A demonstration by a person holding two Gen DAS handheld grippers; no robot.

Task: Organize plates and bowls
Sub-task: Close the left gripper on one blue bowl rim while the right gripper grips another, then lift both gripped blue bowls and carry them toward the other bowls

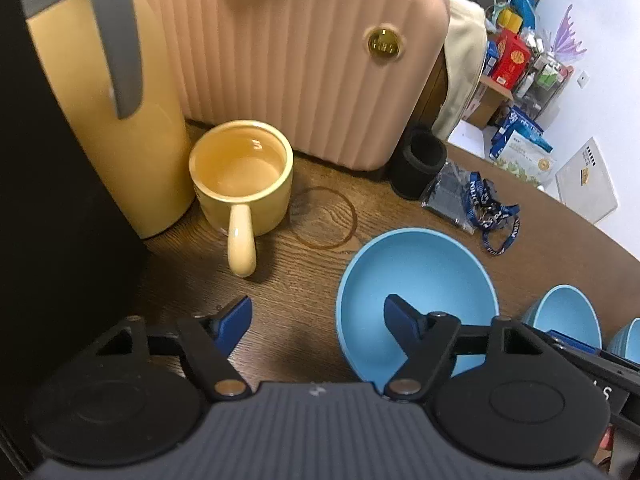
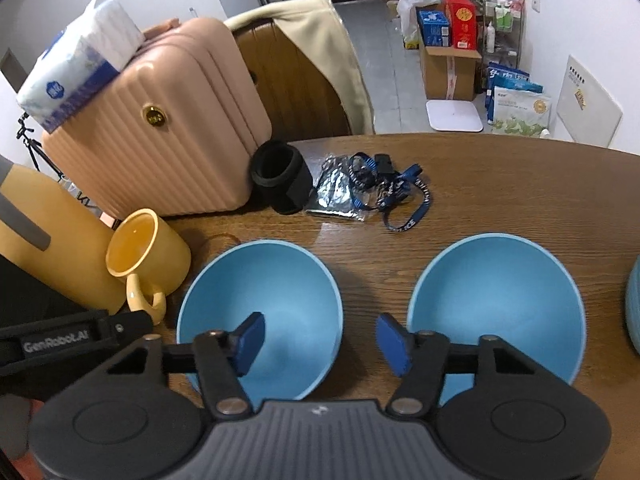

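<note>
My left gripper [image 1: 318, 320] hangs over the wooden table [image 1: 288, 288], jaws apart — one blue pad over bare wood, the other inside the rim of the left blue bowl [image 1: 420, 276]; nothing pinched. My right gripper [image 2: 320, 344] is also parted, straddling the gap between bowls: one pad sits over the left blue bowl [image 2: 276, 280], the other just short of the right blue bowl [image 2: 500, 292]. No grip on either. Both bowls stand upright, side by side, near but apart. A third blue rim [image 2: 633, 308] shows at the far right edge. Yellow mug [image 1: 244, 184] stands left of the bowls — pink suitcase [image 1: 296, 60] behind it.
</note>
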